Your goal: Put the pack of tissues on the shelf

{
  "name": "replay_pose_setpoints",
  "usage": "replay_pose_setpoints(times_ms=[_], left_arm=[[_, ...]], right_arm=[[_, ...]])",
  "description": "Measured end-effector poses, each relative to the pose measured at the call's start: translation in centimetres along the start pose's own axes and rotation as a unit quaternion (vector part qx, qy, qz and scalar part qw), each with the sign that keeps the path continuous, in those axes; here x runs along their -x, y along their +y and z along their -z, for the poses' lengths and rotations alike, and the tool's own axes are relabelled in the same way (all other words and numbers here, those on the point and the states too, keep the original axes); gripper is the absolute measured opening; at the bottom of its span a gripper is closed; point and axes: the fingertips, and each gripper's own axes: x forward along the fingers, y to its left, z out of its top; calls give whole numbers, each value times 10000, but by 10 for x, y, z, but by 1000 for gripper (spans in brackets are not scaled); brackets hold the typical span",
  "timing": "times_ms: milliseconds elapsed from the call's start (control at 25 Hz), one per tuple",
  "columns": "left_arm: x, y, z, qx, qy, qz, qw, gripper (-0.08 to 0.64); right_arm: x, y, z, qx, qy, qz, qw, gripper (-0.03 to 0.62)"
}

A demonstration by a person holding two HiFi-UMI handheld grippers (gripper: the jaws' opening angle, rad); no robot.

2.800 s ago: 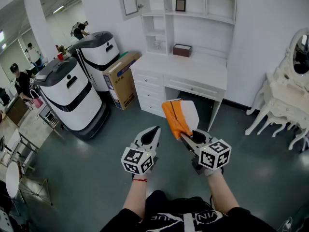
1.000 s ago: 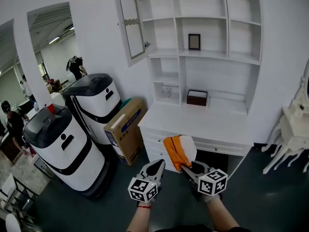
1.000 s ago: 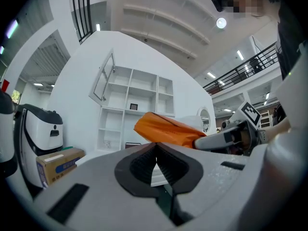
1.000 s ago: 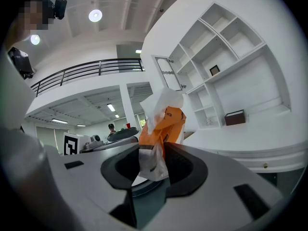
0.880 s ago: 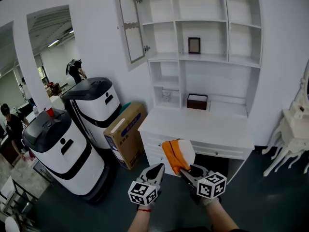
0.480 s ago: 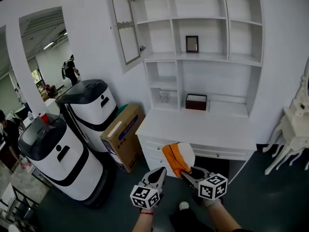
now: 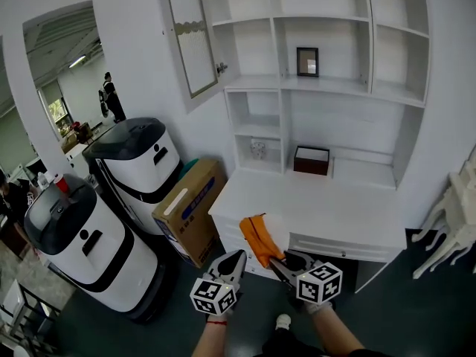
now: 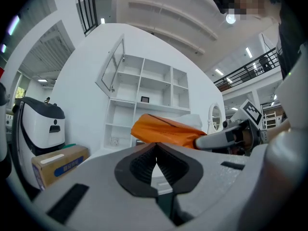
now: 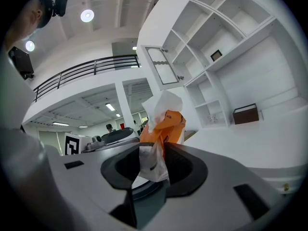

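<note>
The right gripper (image 7: 277, 262) is clamped on the pack of tissues (image 7: 258, 238). In the right gripper view its two pads pinch the pack's pale wrapper end, and the orange and white body sticks out past the jaws. From the head view the pack hangs at the near left corner of the desk (image 7: 327, 216), clear of the desk top. Whether it is over the top or just short of the front edge cannot be told.

The left gripper (image 7: 236, 256) hovers just beside the right one, on the side toward the desk's left end. Its jaws are brought together with nothing between them. In the left gripper view the pack's orange side shows beyond the closed tips, apart from them.

The shelf unit (image 7: 327, 88) rises from the back of the desk, and its top row is cut off by the picture edge. A small picture frame (image 7: 306, 61) stands on a shelf above the desk, and a brown box (image 7: 312, 160) sits at the back of the desk top. A pale thing (image 7: 257, 149) in the cubby at the desk's back left is too small to name.

A cardboard box (image 7: 190, 210) leans just left of the desk. Carved white furniture (image 7: 454, 222) to the right of the desk is cut off by the picture edge. The person's forearms are cut off at the bottom.
</note>
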Motion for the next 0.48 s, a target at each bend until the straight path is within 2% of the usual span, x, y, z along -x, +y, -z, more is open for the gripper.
replay_pose_setpoints(times_ms=[480], left_arm=[[-106,53,-16,27,48,69,10000,6]], right_arm=[[-65,-87,-50,-52,33,4,10000,123]])
